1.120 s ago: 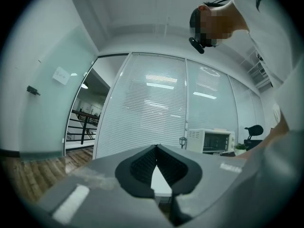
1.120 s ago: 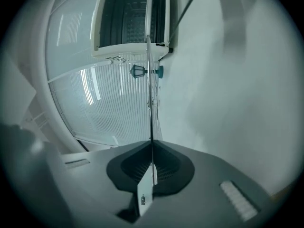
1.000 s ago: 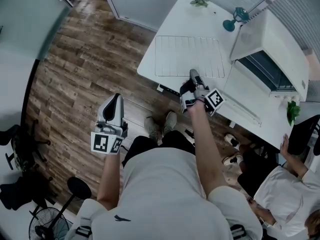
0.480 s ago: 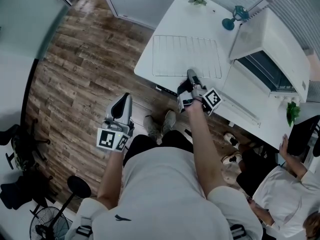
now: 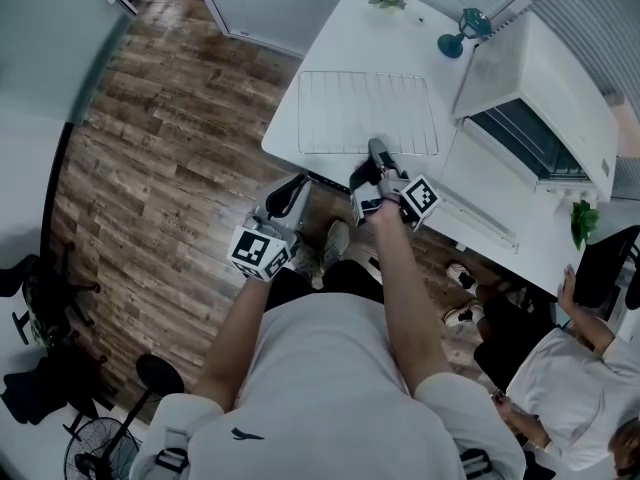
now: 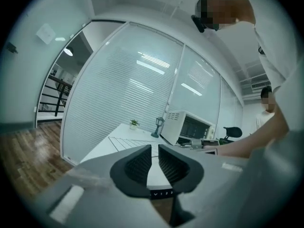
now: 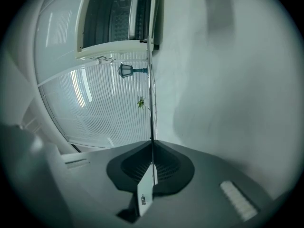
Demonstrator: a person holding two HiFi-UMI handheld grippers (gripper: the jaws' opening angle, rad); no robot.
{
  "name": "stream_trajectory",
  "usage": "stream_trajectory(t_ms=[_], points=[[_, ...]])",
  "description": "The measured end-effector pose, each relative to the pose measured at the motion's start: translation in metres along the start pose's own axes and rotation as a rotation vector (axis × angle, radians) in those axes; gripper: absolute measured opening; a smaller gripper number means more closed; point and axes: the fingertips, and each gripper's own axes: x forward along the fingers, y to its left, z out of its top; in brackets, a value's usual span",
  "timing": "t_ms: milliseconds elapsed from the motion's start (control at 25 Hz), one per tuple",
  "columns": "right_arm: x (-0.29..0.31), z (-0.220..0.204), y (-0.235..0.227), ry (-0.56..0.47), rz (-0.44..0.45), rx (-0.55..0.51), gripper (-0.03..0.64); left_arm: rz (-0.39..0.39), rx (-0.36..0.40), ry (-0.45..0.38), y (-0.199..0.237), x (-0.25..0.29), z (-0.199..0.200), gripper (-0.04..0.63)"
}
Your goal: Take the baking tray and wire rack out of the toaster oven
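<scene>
I hold the left gripper (image 6: pixel 155 150) just beside the near edge of the white table (image 5: pixel 330 48); its jaws stand a narrow gap apart with nothing between them. The wire rack (image 5: pixel 365 108) lies flat on the table. The right gripper (image 7: pixel 152 151) is clamped on the rack's near edge. The toaster oven (image 5: pixel 560 78) stands at the right with its door open.

No word or number reads clearly anywhere here. The cubes (image 5: pixel 262 255) on my left hand-held gripper (image 5: pixel 296 188) and my right hand-held gripper (image 5: pixel 378 150) carry black-and-white square markers (image 5: pixel 424 196), patterns without letters. A row of small pale characters (image 6: pixel 159 193) sits below my left jaws, too blurred to read for certain. A small dark logo (image 5: pixel 243 435), wordless, marks my shirt (image 5: pixel 330 388).
</scene>
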Motion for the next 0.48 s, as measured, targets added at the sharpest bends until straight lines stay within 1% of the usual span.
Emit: stream_trajectory(t_ms=[200,320,480], points=[[0.001,0.001,-0.001,0.006,0.006,0.012,0.002,-0.063,-0.039,0.085,-0.012,0.043,-0.031,0.04],[0.0,0.001,-0.001,0.009,0.008,0.022,0.002,-0.102,-0.07,0.143,-0.016,0.069,-0.043,0.06],[-0.001,-0.001,-0.003,0.019,0.009,0.025,0.002,-0.113,-0.059,0.205,-0.017,0.089,-0.054,0.067]])
